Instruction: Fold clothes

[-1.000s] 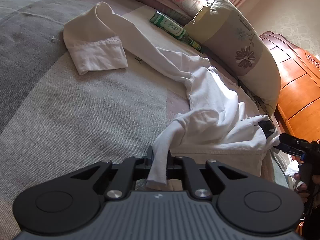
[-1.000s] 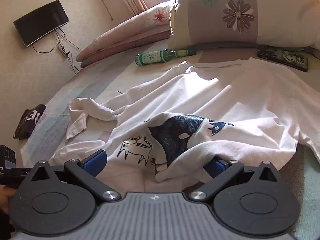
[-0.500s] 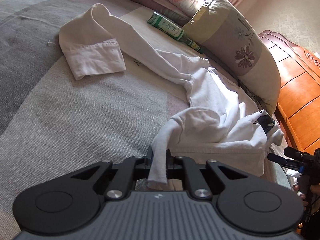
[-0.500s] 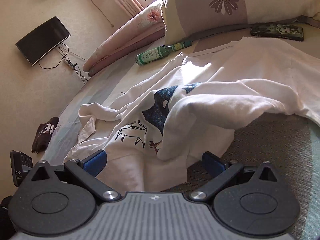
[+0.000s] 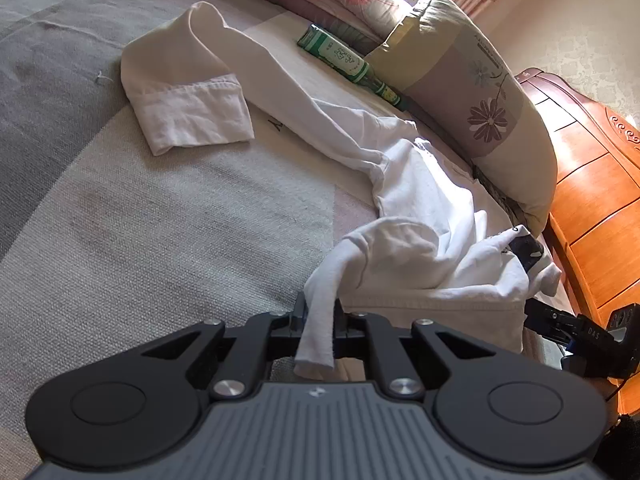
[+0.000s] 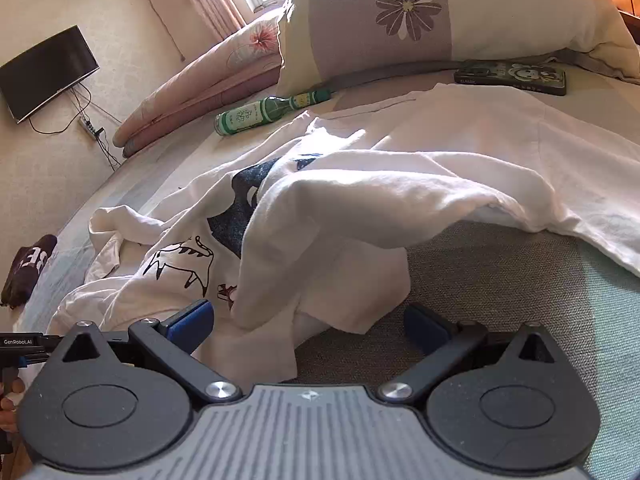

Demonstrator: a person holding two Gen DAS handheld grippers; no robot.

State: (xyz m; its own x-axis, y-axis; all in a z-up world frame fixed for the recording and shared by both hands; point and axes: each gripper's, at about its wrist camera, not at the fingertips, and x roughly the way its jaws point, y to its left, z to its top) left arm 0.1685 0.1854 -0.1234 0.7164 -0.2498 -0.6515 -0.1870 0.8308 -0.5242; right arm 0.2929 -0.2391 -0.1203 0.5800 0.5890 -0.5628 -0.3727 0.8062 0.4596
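A white long-sleeved shirt (image 5: 420, 208) lies crumpled on the bed, one sleeve stretched away with its cuff (image 5: 192, 116) folded back. My left gripper (image 5: 318, 316) is shut on a strip of the shirt's edge, which hangs down between the fingers. In the right wrist view the shirt (image 6: 400, 184) shows a dark printed figure (image 6: 240, 208), and a fold is draped over it. My right gripper (image 6: 308, 318) is open; the fold's lower edge hangs between its blue pads (image 6: 192, 316) without touching them. It also shows as the right gripper (image 5: 560, 320) low at the shirt's right side.
A green bottle (image 6: 264, 114) and a flowered pillow (image 6: 420, 12) lie beyond the shirt, with a dark phone case (image 6: 516, 76) beside the pillow. An orange wooden headboard (image 5: 592, 184) stands on the right. A dark cloth (image 6: 28, 268) lies at the bed's left edge.
My right gripper, still open, has sunk and shifted towards the shirt's near edge; the draped fold now fills its view and bare bed shows on the right. The left gripper kept still.
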